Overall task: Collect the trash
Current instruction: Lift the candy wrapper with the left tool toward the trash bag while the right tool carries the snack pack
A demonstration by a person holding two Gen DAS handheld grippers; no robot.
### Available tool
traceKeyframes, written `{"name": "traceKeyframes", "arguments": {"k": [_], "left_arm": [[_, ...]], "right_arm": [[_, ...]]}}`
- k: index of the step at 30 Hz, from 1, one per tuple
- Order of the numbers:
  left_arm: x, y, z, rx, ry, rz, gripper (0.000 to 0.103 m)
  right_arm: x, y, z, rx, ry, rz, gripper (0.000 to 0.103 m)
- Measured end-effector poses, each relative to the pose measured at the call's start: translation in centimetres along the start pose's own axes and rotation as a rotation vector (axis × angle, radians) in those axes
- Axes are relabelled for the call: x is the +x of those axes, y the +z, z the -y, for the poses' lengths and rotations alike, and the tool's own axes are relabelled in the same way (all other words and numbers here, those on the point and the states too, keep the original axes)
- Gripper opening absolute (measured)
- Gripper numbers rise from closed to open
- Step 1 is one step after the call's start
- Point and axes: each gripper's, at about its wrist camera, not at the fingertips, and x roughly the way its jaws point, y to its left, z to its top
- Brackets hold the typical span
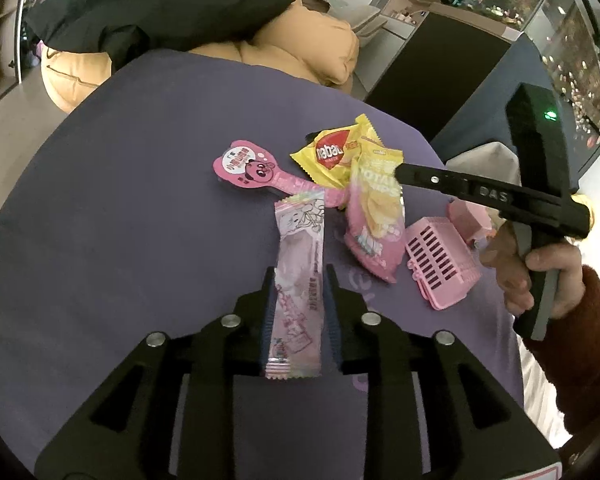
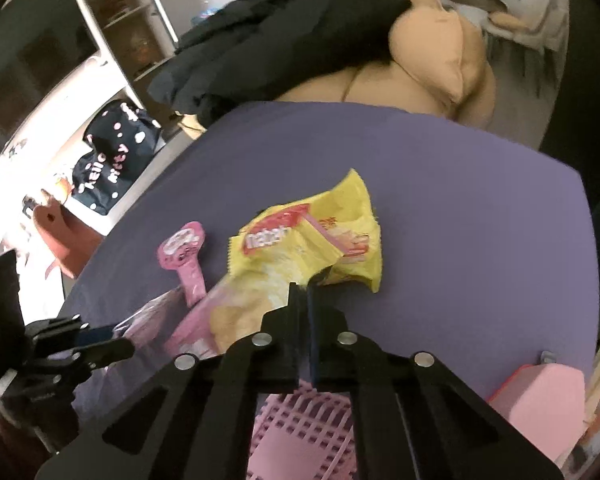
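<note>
A pale pink snack wrapper (image 1: 300,280) lies flat on the purple table (image 1: 140,200) between the fingers of my left gripper (image 1: 300,278), which stands open around it. My right gripper (image 1: 398,172) comes in from the right, held by a hand (image 1: 540,272), and is shut on the top edge of the pink potato chips bag (image 1: 374,220). In the right wrist view its fingers (image 2: 304,292) meet where the chips bag (image 2: 236,312) meets a yellow wafer wrapper (image 2: 308,236). A pink bear-shaped pack (image 1: 244,164) lies just left of the yellow wrapper (image 1: 332,152).
A pink slotted basket (image 1: 440,264) and a pink box (image 1: 466,216) sit at the table's right side, under the right gripper. A black jacket (image 1: 160,0) lies over a tan cushion (image 1: 312,48) beyond the far edge. A dark cabinet (image 1: 440,72) stands at the back right.
</note>
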Motion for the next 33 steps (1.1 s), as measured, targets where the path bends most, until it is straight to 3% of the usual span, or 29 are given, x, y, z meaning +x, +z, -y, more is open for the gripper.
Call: {"name": "traceKeyframes", "arguments": {"k": [5, 9, 10, 11, 13, 19, 21, 23, 26, 33], "left_arm": [[-0.2, 0.2, 0.4, 0.009, -0.006, 0.004, 0.030], [-0.4, 0.4, 0.2, -0.002, 0.007, 0.006, 0.031], [-0.4, 0.4, 0.1, -0.008, 0.010, 0.008, 0.031], [-0.4, 0.5, 0.0, -0.012, 0.011, 0.008, 0.031], [-0.5, 0.5, -0.2, -0.021, 0.013, 0.007, 0.031], [-0.5, 0.3, -0.6, -0.031, 0.022, -0.001, 0.031], [-0.3, 0.3, -0.8, -0.042, 0.020, -0.003, 0.031], [-0.3, 0.2, -0.9, -0.045, 0.016, -0.005, 0.031], [-0.3, 0.0, -0.7, -0.042, 0.013, -0.007, 0.031], [0.1, 0.3, -0.2, -0.030, 0.018, -0.014, 0.031]], "right_arm": [[-2.1, -0.4, -0.2, -0.021, -0.022, 0.037, 0.005], [-2.1, -0.6, -0.5, -0.028, -0.025, 0.012, 0.006], [-2.0, -0.7, -0.6, -0.029, -0.021, 0.003, 0.011], [-1.8, -0.8, -0.7, -0.030, -0.015, -0.004, 0.028], [-1.5, -1.0, -0.7, -0.015, 0.013, 0.005, 0.050], [0.4, -0.6, -0.4, 0.045, -0.007, -0.063, 0.050], [1.0, -0.5, -0.5, 0.029, 0.023, -0.077, 0.043], [1.6, -0.4, -0.7, 0.007, 0.013, -0.100, 0.022], [1.4, -0.5, -0.7, 0.005, 0.047, -0.093, 0.009], [-2.7, -0.3, -1.9, -0.045, 0.069, 0.009, 0.005]]}}
